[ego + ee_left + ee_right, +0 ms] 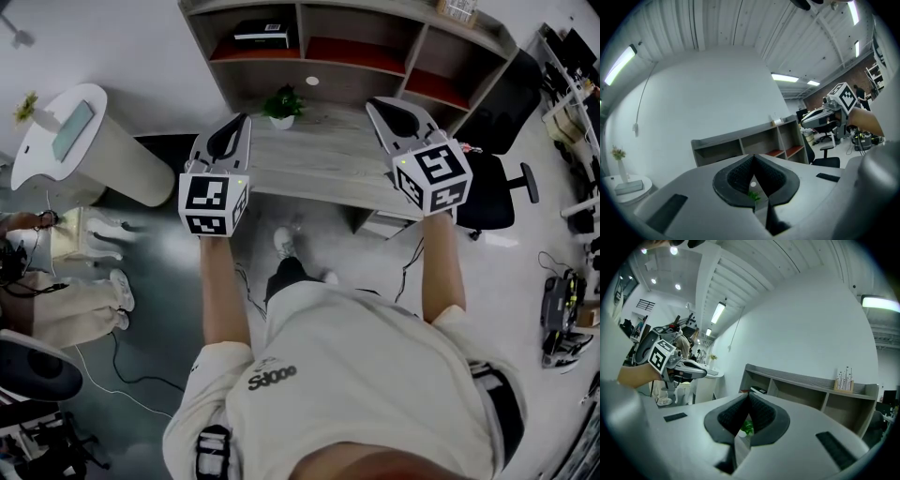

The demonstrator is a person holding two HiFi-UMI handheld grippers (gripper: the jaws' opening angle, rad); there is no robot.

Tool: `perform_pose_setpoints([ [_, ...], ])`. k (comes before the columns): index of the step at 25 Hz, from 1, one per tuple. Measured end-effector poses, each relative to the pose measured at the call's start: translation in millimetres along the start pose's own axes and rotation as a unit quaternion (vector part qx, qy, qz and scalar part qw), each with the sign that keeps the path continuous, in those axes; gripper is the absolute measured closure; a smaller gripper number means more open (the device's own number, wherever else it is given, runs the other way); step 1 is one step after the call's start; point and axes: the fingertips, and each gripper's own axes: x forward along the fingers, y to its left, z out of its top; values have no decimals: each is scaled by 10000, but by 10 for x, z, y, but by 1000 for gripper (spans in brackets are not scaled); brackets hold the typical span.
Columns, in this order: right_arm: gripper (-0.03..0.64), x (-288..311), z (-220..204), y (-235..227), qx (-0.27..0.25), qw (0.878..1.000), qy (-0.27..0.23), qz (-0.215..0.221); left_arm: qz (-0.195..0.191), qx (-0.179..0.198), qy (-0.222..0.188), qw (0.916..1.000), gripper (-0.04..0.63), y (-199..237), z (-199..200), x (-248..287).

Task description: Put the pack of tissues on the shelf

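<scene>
At ten o'clock, the pack of tissues point(73, 127) looks soft and light, best pinched mid-pack; left claw point(242, 122) and right claw point(380, 105) are pressed together.

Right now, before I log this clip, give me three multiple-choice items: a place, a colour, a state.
1. The potted plant stands: A on the desk; B on the floor; C on the chair.
2. Its pot is: A red; B white; C black.
3. The left gripper is: A open; B shut and empty; C shut on tissues.
Key: 1A, it sits on the desk top; 2B, the pot shows white; 3B, its jaws meet with nothing between.
</scene>
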Motion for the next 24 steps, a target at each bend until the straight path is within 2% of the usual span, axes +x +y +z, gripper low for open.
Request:
perform_pose_setpoints([
  [13, 615, -40, -28, 6, -23, 10000, 24, 55, 37, -22, 50, 10000, 577, -55, -19, -32],
  [24, 615, 30, -135, -30, -44, 9999, 90, 94, -79, -96, 157, 9998, 575, -127, -128, 79],
])
